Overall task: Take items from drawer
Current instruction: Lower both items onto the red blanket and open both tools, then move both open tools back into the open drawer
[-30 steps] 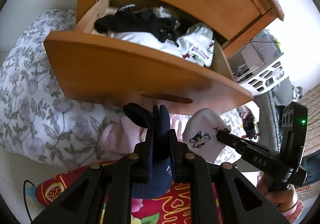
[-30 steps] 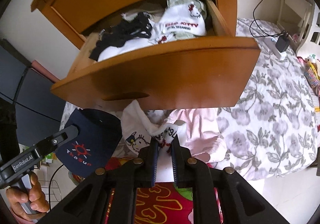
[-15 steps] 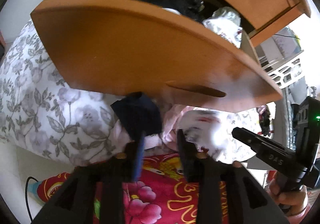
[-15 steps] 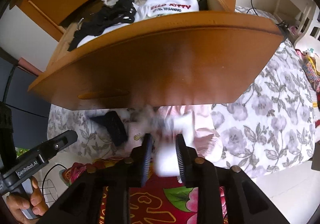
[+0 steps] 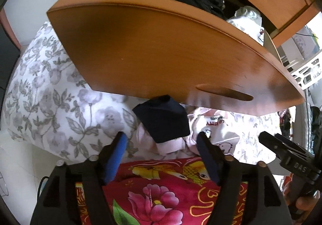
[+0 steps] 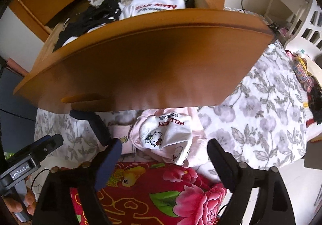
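Socks are what I have been after, and two of them lie just ahead of my tongs. My left gripper (image 5: 162, 141) stands with its jaws spread wide and nothing between them; the navy sock (image 5: 163, 122) rests just beyond the tips, a little toward the left finger's side of the gap, on a pink garment (image 5: 171, 145). My right gripper (image 6: 164, 149) is likewise spread apart and holds nothing. Straight ahead of its gap, slightly nearer the left finger, lies the white Hello Kitty sock (image 6: 167, 134), printed with red lettering and a cartoon face, resting on the same pink garment. In the right wrist view the navy sock shows as a dark strip off to the left of my left finger, past it and toward the drawer's underside.

Above both grippers hangs the open wooden drawer (image 5: 161, 50), its curved front filling the upper half of each view. More things are inside it, beyond and above my tips: a tangle of black clothing (image 6: 94, 17) toward the left and another white Hello Kitty item (image 6: 159, 1) toward the right, up against the drawer's right wall.

Beneath the released socks spreads a grey floral bedsheet (image 6: 259, 118), and closest to my fingers, under them, lies a red flowered blanket (image 6: 161, 192).
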A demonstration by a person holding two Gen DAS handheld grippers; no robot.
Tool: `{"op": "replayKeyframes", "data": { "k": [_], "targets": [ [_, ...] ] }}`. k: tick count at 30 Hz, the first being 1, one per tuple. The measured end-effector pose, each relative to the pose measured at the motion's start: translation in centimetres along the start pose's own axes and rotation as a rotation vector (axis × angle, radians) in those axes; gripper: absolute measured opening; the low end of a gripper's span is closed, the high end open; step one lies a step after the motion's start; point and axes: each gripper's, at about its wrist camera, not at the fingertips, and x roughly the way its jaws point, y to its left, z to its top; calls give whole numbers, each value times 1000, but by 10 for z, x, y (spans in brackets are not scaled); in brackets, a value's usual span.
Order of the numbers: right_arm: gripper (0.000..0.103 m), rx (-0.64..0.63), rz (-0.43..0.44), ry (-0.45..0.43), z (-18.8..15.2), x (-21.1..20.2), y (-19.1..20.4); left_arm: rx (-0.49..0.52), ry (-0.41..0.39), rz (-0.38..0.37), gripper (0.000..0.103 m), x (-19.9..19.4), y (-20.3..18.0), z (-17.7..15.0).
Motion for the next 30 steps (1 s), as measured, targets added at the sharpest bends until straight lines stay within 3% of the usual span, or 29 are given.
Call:
{"op": "replayKeyframes", "data": {
  "k": [2,7,14,17,26,30],
  "targets": [
    [103,0,-5,-13,0,-3,-2,-2,-15,6,83,-2,1,0],
    [103,5,-7,-43,1,-9,-5,1,-68,16,99,-10,1,2],
    [103,-24,-10,-102,2,-22,-2,25,-158,-28,100,-30,-3,7],
    [103,-22,-17,-159,3,-33,-2,67,-204,5,100,-42,-8,7],
    [103,-79,-50,-315,8,-75,10,123,-313,7,100,-74,-19,15],
    [103,-115,-1,-346,10,-86,16,112,-338,39,100,-84,-18,24]
  ]
}}
